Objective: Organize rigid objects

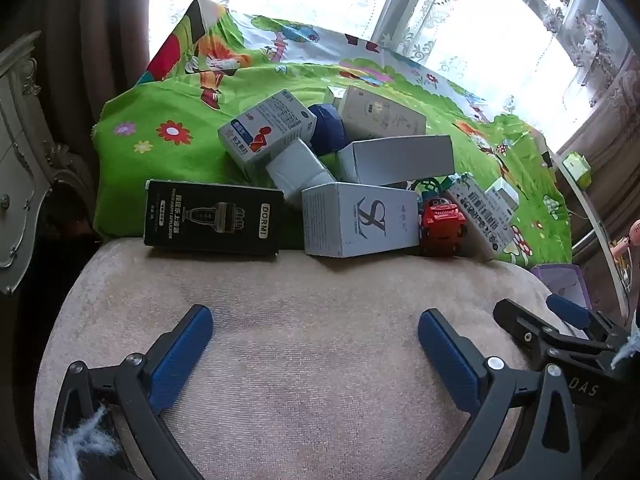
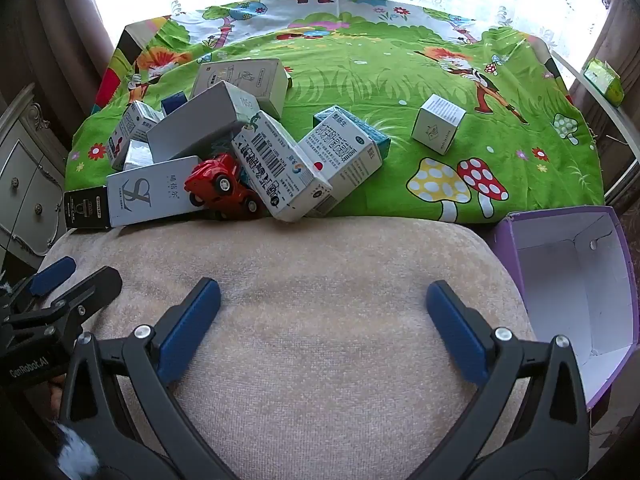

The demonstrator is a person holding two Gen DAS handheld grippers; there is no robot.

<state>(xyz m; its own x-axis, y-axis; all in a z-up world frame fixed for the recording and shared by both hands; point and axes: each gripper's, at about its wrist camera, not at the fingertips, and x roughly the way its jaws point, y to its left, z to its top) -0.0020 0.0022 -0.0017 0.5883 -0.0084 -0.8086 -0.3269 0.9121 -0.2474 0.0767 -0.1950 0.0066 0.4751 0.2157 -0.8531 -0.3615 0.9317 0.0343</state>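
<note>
Both grippers hang over the bare beige cushion [image 2: 304, 320], jaws spread wide with nothing between them: left gripper [image 1: 316, 332] on the left, right gripper [image 2: 324, 304] beside it. The pile of boxes [image 2: 224, 136] sits farther out on the green cartoon cloth [image 2: 400, 76], with a red toy car [image 2: 220, 186] wedged in (tipped on its side). A lone small white box [image 2: 438, 128] lies off right. The open purple box [image 2: 576, 280] is near right.
</note>
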